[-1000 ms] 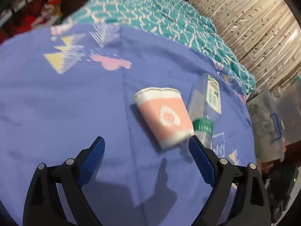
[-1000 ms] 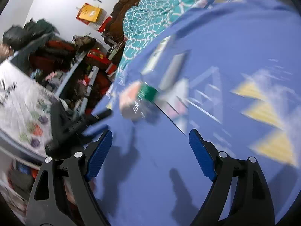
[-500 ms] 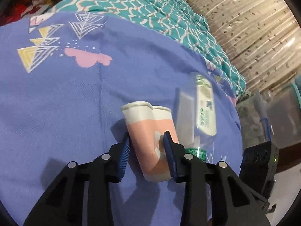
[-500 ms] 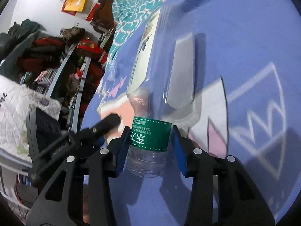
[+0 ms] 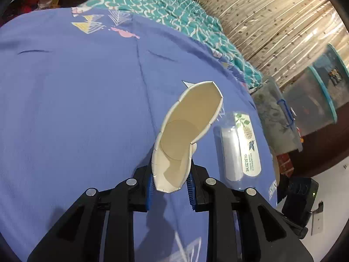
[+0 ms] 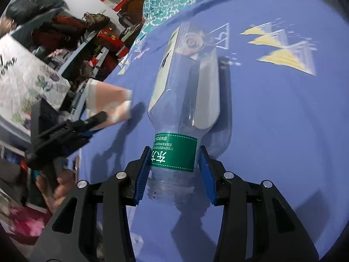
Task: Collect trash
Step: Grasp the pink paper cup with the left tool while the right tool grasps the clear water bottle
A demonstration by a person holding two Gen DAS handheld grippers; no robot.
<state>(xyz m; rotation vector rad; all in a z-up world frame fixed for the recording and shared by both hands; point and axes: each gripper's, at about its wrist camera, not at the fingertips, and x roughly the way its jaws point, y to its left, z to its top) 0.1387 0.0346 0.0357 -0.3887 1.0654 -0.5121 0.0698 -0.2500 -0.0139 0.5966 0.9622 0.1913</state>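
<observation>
My left gripper (image 5: 170,185) is shut on a crushed paper cup (image 5: 185,135), squeezed flat, with its open mouth tilted up toward the camera above the blue bedspread (image 5: 76,98). To its right lies the clear plastic bottle (image 5: 237,146). In the right wrist view my right gripper (image 6: 174,170) is shut on that bottle (image 6: 185,91) at the green label (image 6: 174,152) near its neck, body pointing away. The pink and white cup (image 6: 109,102) shows blurred at the left there, held in the left gripper (image 6: 91,122) with a hand below.
A teal patterned quilt (image 5: 170,6) covers the bed's far end. Clear storage bins (image 5: 305,111) stand beside the bed on the right under a beige curtain (image 5: 272,17). A patterned bag (image 6: 24,80) and cluttered shelves (image 6: 87,43) fill the bed's other side.
Both grippers moved in and shut, the left on the cup and the right on the bottle's neck. The cup is now crushed and lifted, its mouth turned up.
</observation>
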